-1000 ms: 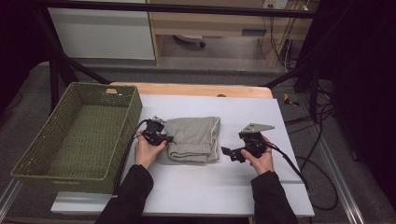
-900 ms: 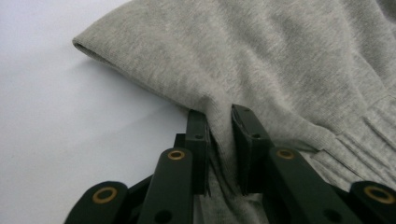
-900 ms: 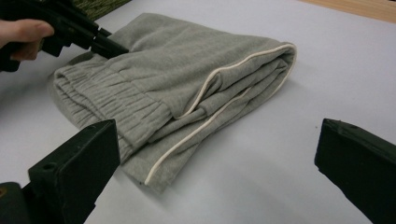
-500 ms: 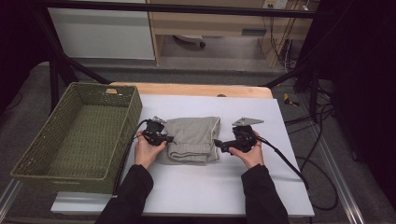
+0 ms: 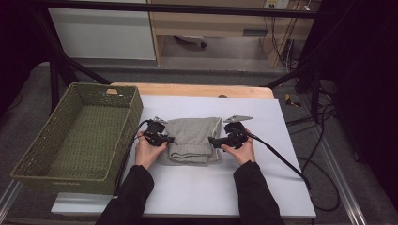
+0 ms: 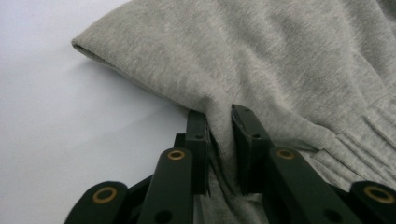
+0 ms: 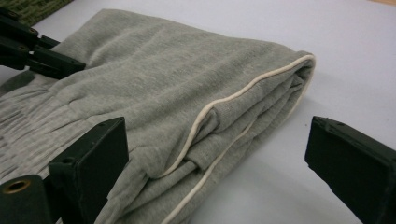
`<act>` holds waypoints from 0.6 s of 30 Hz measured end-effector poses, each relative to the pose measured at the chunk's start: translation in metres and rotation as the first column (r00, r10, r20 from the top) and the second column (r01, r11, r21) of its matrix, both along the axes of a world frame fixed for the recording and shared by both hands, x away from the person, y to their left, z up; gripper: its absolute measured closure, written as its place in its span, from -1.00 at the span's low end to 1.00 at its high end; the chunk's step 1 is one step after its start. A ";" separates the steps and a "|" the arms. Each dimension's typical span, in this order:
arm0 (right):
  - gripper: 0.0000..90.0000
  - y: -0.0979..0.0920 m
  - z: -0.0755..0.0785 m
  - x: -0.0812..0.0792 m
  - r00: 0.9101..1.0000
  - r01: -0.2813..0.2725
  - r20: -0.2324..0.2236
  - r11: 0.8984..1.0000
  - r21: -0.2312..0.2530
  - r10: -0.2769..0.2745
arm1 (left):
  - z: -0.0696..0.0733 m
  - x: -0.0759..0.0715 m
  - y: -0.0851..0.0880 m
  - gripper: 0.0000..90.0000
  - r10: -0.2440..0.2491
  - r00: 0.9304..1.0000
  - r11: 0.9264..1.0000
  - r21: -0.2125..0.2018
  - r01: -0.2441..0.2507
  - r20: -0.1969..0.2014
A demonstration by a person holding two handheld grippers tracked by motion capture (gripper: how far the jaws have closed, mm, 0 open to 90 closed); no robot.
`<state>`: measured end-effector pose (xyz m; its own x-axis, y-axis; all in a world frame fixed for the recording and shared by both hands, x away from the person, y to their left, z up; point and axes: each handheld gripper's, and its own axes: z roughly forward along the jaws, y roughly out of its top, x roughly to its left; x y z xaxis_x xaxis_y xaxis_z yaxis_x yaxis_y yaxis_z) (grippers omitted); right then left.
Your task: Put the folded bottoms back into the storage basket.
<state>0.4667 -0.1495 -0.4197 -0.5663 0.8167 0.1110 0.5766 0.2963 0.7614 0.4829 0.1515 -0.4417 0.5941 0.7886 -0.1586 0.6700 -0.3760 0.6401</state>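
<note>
A folded grey sweat garment (image 5: 195, 138) with cream piping lies in the middle of the white table (image 5: 267, 183). My left gripper (image 5: 165, 138) is at its left edge. In the left gripper view the jaws (image 6: 219, 119) are shut on a pinched ridge of the grey fabric (image 6: 280, 60). My right gripper (image 5: 213, 140) is at the garment's right edge. It stands open (image 7: 219, 158), and the folded, piped corner of the garment (image 7: 177, 79) lies between the wide-apart jaws. The left gripper (image 7: 32, 46) shows at the far side of the cloth.
A green woven basket (image 5: 136, 110) stands at the table's left, close to the left hand, with nothing visible inside. A wooden strip (image 5: 187, 89) runs along the table's back edge. Black cables (image 5: 281, 159) trail off to the right from the right gripper.
The right gripper has moved left from the bare table to the garment's right edge, and its jaws now straddle it. The left gripper has stayed put on the left edge.
</note>
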 end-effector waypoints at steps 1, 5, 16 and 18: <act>-0.79 0.002 -0.001 0.001 1.000 0.003 -0.002 1.000 0.002 -0.003 | 0.000 0.000 0.000 0.71 0.001 1.000 1.000 0.000 -0.001 0.001; -0.64 0.004 -0.007 0.006 0.999 0.024 -0.020 1.000 0.004 -0.024 | 0.000 0.000 0.000 0.71 0.001 1.000 1.000 -0.001 -0.001 0.000; -0.40 0.010 -0.024 0.013 0.997 0.042 -0.070 0.999 -0.022 -0.044 | 0.000 0.000 0.000 0.71 0.001 1.000 1.000 -0.001 -0.001 0.000; -0.34 0.010 -0.025 0.013 0.996 0.038 -0.076 0.999 -0.021 -0.039 | 0.000 0.000 0.000 0.71 0.001 1.000 1.000 -0.002 -0.001 -0.001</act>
<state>0.4797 -0.1392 -0.4450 -0.5248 0.8403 0.1360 0.6438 0.2873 0.7092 0.4829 0.1516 -0.4418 0.5932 0.7889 -0.1603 0.6709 -0.3744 0.6401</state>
